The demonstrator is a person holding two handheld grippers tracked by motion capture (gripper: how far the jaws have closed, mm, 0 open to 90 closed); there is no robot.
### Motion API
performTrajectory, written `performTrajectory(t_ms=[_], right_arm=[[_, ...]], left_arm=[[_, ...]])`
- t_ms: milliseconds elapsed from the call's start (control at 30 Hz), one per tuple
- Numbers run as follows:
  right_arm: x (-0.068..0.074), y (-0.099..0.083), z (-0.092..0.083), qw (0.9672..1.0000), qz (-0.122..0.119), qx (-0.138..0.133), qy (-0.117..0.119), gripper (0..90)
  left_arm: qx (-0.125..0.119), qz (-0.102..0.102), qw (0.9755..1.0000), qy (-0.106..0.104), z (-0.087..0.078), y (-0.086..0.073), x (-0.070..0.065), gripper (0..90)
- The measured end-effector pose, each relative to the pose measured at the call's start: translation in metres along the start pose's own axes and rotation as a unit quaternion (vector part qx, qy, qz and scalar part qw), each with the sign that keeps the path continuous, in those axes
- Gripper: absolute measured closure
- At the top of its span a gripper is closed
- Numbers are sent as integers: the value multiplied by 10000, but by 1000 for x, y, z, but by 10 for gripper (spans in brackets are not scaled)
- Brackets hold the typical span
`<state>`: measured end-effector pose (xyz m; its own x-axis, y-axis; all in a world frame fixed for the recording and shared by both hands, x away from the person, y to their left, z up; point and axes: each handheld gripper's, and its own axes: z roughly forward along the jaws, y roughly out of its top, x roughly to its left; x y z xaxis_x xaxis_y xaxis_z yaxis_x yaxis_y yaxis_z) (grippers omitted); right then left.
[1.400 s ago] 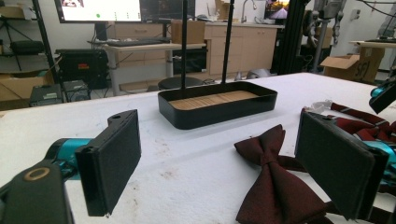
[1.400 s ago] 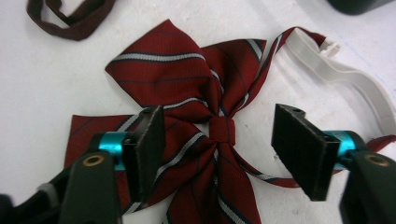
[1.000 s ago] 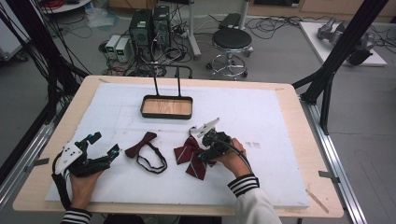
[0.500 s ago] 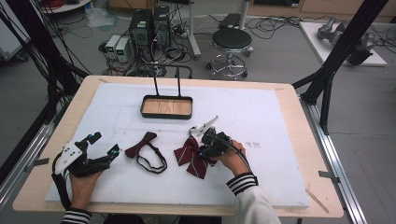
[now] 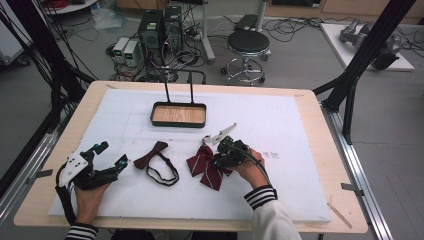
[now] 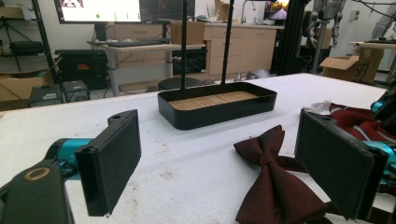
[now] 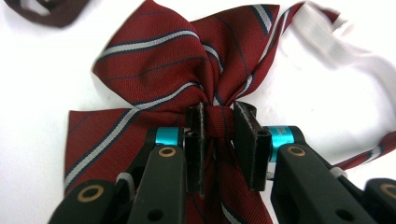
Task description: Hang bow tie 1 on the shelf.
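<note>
— Gripping the striped bow tie [image 7: 187,70] at its knot, our right gripper [image 7: 219,135] has just closed its jaws, and the pads now pinch the narrow wrapped centre. Is that the right spot?

— We think so. It looks like light, limp cloth; the wings would fold and slip if we took them, while the knot is the one firm, bunched part. The white strap [image 7: 336,51] will probably trail loose when we lift.

— Where does it lie?

— At lower centre of the high view, on the white table cover [image 5: 300,130], below the black tray [image 5: 178,115]. From there our hand hides the grip; the right gripper view shows the pinch itself.

— And our left gripper [image 6: 219,163]?

— Its jaws stand wide apart, holding nothing. Its own view shows the dark maroon bow tie [image 6: 271,186] lying between them at lower right, untouched, plus the tray's wooden floor.
</note>
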<state>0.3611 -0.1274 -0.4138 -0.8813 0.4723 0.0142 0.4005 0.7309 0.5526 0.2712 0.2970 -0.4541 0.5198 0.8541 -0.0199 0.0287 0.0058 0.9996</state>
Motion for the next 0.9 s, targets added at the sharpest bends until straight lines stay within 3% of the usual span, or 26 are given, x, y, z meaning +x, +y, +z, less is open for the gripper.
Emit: performTrajectory(t_ms=[233, 533, 600, 667, 700, 833, 867, 900], right_arm=[[-1, 0, -11, 9988, 82, -434, -198, 747], [-3, 2, -23, 9939, 80, -985, -492, 747], [-3, 3, -26, 9917, 100, -1137, -598, 747], [-3, 4, -31, 9870, 108, -1401, -779, 747], [-3, 4, -31, 9870, 108, -1401, -779, 747], [-4, 5, -38, 9786, 137, -1760, -1058, 747], [-5, 5, -41, 9745, 226, -1909, -1161, 747], [-5, 5, -43, 9724, 249, -1978, -1211, 747]], left_arm=[[2, 3, 10000, 3, 0, 0, 0, 151], [-4, 0, 10000, 4, 0, 0, 0, 151], [-5, 0, 10000, 3, 0, 0, 0, 151], [-3, 0, 10000, 3, 0, 0, 0, 151], [-7, 1, 10000, 3, 0, 0, 0, 151], [-6, 0, 10000, 5, 0, 0, 0, 151], [-4, 1, 10000, 4, 0, 0, 0, 151], [-4, 1, 10000, 4, 0, 0, 0, 151]])
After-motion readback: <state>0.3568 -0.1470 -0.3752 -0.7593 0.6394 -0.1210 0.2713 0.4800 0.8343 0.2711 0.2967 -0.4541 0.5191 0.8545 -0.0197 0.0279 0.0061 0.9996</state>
